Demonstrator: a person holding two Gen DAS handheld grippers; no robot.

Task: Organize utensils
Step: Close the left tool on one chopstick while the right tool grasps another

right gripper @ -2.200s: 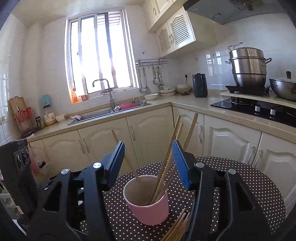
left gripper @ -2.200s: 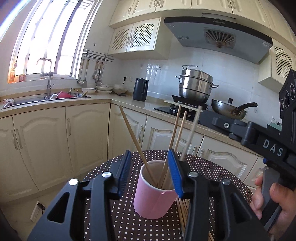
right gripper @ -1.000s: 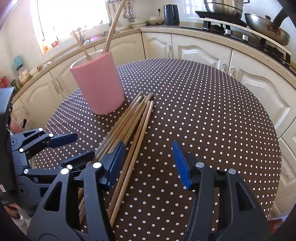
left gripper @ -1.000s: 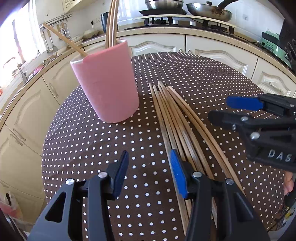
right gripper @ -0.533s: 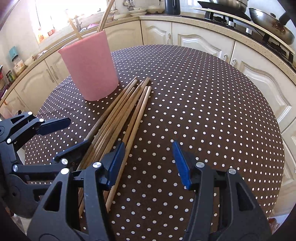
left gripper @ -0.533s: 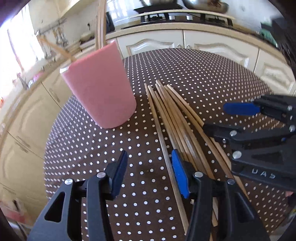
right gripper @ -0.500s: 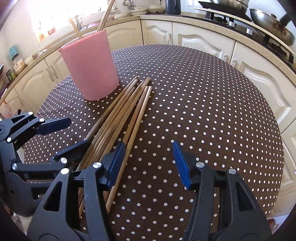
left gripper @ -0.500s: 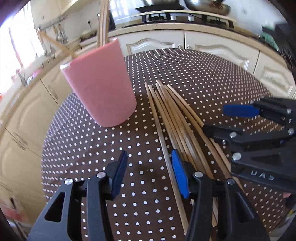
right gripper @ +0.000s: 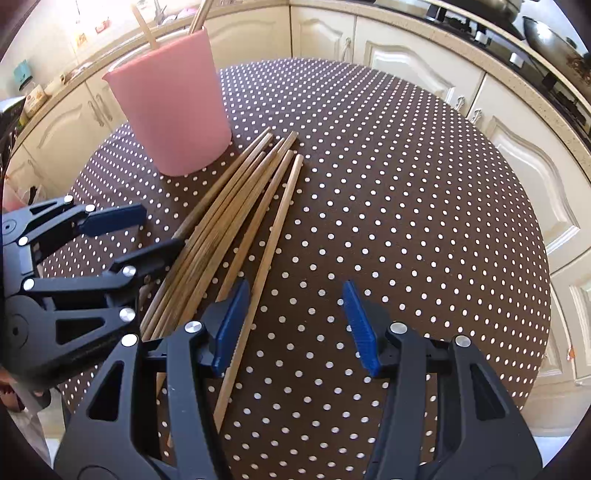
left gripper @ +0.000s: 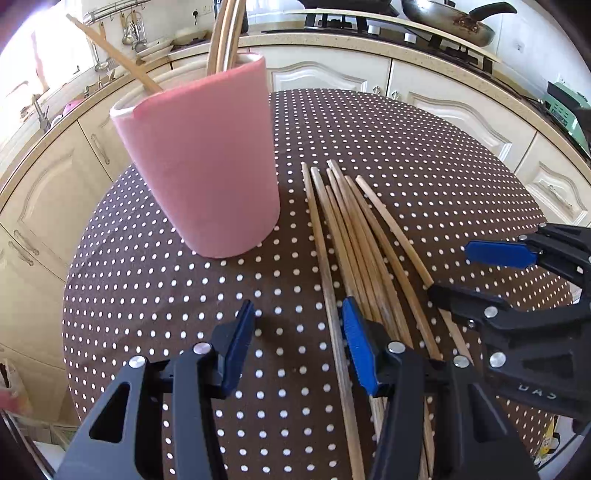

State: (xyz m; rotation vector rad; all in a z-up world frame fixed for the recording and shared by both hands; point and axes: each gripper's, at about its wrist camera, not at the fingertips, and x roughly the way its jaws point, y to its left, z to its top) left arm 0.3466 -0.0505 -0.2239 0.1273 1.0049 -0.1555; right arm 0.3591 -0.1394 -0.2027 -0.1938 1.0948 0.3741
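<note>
Where the two views begin, nearest the lens: left tool [left gripper: 299, 343], blue pads parted about halfway, nothing gripped, poised above the dotted cloth with its right pad over the near stretch of the chopstick bundle; leftmost stick lying in the gap below. Right tool [right gripper: 295, 325], likewise parted about halfway and empty, left pad above the outermost stick, bare cloth under the rest of the gap. Next out: loose wooden chopsticks [left gripper: 347, 236] [right gripper: 236, 218], lying flat on the round desk [left gripper: 424, 155] [right gripper: 406, 184] under a brown white-dotted cloth, roughly side by side, far tips fanned slightly. Just beside those far tips: pink cup [left gripper: 207, 162] [right gripper: 173, 110], upright on the desk, several chopsticks already standing in it and leaning out over the rim. Farthest: cream cabinet doors [left gripper: 458, 107], counter above, frying pan [left gripper: 447, 26] on the stove.
</note>
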